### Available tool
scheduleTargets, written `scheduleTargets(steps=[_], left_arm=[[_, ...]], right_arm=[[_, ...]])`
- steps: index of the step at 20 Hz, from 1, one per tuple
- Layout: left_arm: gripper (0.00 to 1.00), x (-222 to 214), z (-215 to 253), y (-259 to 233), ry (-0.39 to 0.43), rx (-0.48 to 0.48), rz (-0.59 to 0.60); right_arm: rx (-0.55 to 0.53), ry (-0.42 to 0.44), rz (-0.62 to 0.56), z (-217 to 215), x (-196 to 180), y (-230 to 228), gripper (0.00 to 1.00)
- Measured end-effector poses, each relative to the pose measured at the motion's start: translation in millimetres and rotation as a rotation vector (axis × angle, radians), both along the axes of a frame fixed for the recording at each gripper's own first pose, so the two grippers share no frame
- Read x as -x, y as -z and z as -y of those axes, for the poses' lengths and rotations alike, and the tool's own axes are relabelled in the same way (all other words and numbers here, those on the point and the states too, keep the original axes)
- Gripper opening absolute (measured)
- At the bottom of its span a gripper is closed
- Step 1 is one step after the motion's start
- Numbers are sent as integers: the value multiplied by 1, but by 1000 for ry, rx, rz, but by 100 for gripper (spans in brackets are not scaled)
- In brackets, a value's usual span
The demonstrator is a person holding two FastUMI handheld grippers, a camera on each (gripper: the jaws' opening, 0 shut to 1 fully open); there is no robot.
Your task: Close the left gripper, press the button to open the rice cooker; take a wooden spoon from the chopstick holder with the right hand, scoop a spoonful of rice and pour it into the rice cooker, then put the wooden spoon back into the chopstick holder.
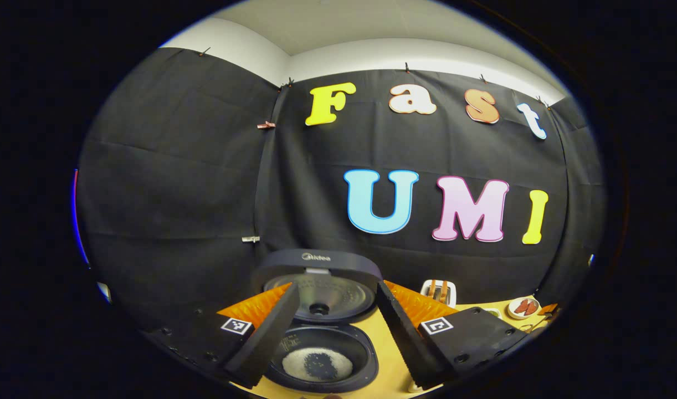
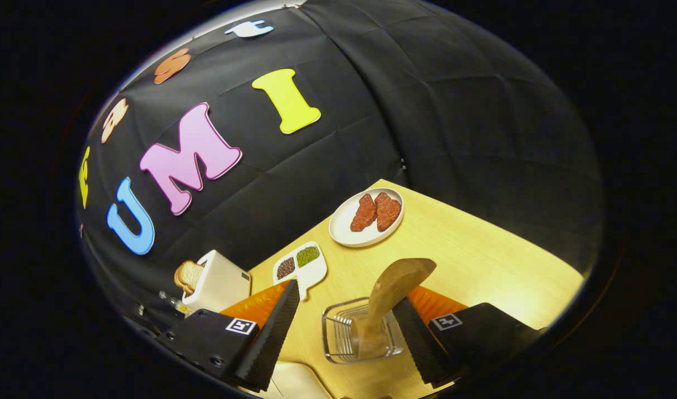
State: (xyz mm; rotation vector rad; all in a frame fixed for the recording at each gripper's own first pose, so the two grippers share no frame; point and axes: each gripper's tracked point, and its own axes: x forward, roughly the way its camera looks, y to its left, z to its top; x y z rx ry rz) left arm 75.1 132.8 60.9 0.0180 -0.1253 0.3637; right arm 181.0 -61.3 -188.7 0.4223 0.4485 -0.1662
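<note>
Dark rice cooker [image 1: 322,327] stands lid-up with white rice in its pot between the wide-spread left gripper [image 1: 330,332], while the right gripper [image 2: 344,338], jaws wide and empty, frames the brown wooden spoon [image 2: 391,299] upright in the clear ribbed chopstick holder [image 2: 338,332] on the pale wooden table [image 2: 482,249], near a white toaster [image 2: 216,285].

A small pale brand name, "Midea", stands on the top edge of the dark, rounded rice cooker's [image 1: 318,310] raised lid. No other text is legible.
</note>
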Motion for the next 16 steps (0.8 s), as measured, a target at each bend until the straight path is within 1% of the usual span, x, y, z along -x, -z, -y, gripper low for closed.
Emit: scheduleTargets(steps=[4,9,10,11,12,13,14,16], left_arm=[[95,-18,-31,-22,-4,-81,44],[95,-52,-41,-40,60,-171,73],[95,-60,-41,-44,77,-175,84],[92,-69,-43,-47,92,-173,93],[94,-77,-46,-49,99,-168,96],[94,-84,-50,-50,103,-164,96],[92,-90,-55,-50,99,-165,90],[93,-100,-63,-47,86,-170,72]], right_arm=[[64,15,14,9,32,-21,98],[160,23,52,12,71,-50,99],[181,15,66,8,79,-57,98],[208,7,84,4,85,-65,98],[234,-4,101,0,93,-73,99],[259,-19,120,-5,99,-81,98],[283,-38,139,-13,107,-89,99],[316,-67,167,-24,120,-100,98]])
